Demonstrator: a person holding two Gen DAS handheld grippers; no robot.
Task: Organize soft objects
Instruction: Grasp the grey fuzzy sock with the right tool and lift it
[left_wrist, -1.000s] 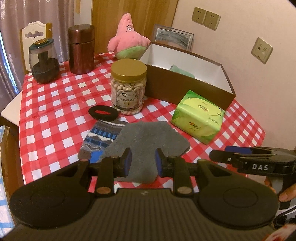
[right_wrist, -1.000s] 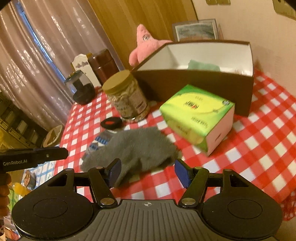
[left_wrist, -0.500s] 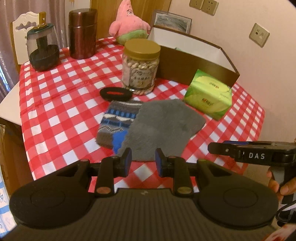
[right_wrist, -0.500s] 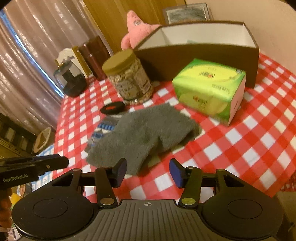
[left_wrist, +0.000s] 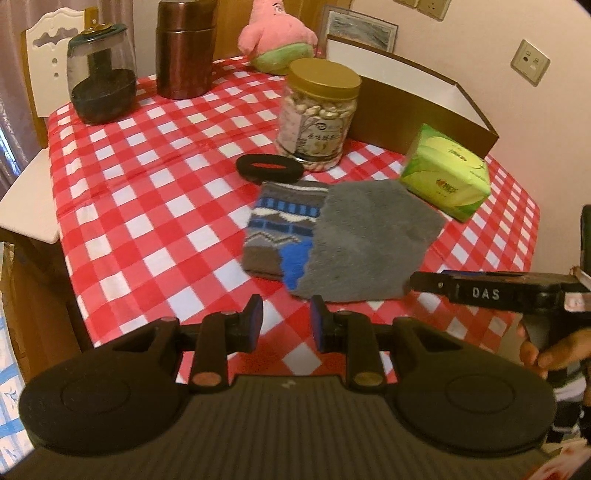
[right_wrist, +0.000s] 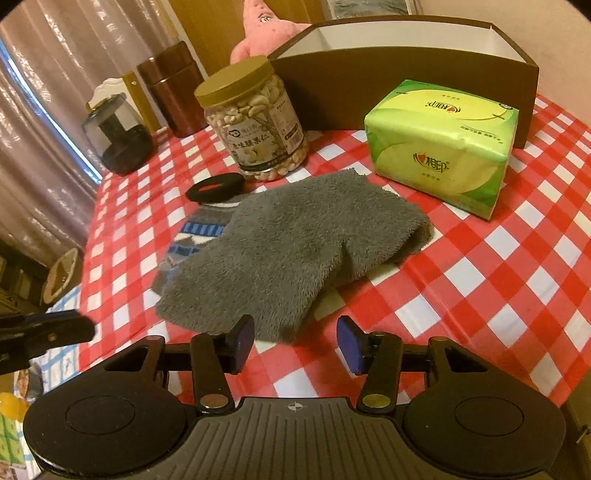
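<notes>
Now both claws are hovering w/ jaws apart, nothing between: left claw (left_wrist: 286, 323) & right claw (right_wrist: 295, 345) at grey cloth (right_wrist: 295, 247) by tabletop (left_wrist: 147, 206) near edge.

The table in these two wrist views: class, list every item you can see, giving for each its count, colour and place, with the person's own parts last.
grey fleece cloth: 1, grey, table front, overlapping the sock
patterned sock: 1, grey, blue and white, partly under the cloth
black ring: 1, black, before the jar
nut jar: 1, clear with gold lid, centre
tissue pack: 1, green, before the box
box: 1, brown outside, white inside, at the back by the wall
pink plush: 1, pink and green, back edge
canister: 1, brown, back left
glass jar: 1, clear, dark contents, far left
tablecloth: 1, red and white check
left gripper: 1, black, open, empty
right gripper: 1, black, open, empty
hand: 1, on the right gripper's handle
</notes>
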